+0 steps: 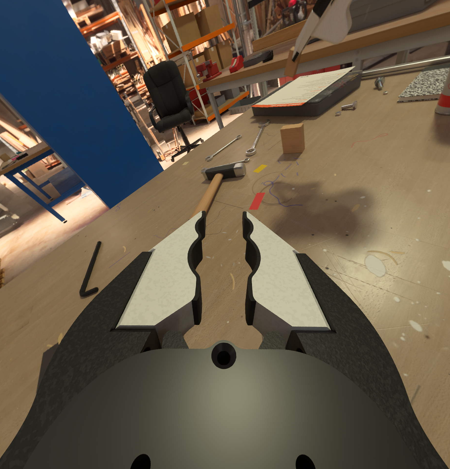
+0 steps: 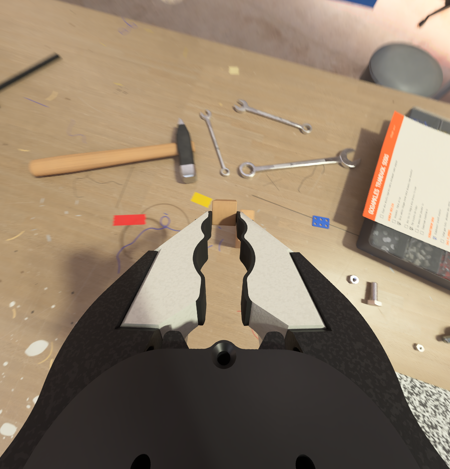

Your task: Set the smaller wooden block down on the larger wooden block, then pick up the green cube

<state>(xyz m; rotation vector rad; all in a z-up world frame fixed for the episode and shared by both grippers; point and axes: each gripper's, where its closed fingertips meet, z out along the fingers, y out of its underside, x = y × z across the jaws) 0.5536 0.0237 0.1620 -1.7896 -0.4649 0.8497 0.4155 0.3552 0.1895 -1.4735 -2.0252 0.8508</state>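
Observation:
My right gripper [image 2: 223, 215] is shut on the smaller wooden block [image 2: 224, 212] and holds it in the air. The larger wooden block [image 2: 248, 215] stands on the table below, mostly hidden behind the right finger. In the left wrist view the larger block [image 1: 292, 138] stands upright on the table ahead. The right gripper [image 1: 298, 52] hangs high above and beyond it with the small block [image 1: 291, 66] at its tips. My left gripper [image 1: 223, 215] is open and empty, low over the table. No green cube shows in either view.
A hammer [image 2: 109, 158] and three wrenches [image 2: 295, 165] lie beyond the blocks. A parts box with a sheet on it [image 2: 419, 203] sits at the right, with bolts [image 2: 371, 294] and nuts near it. A black hex key [image 1: 90, 271] lies at the left. The table edge [image 1: 142, 182] is near.

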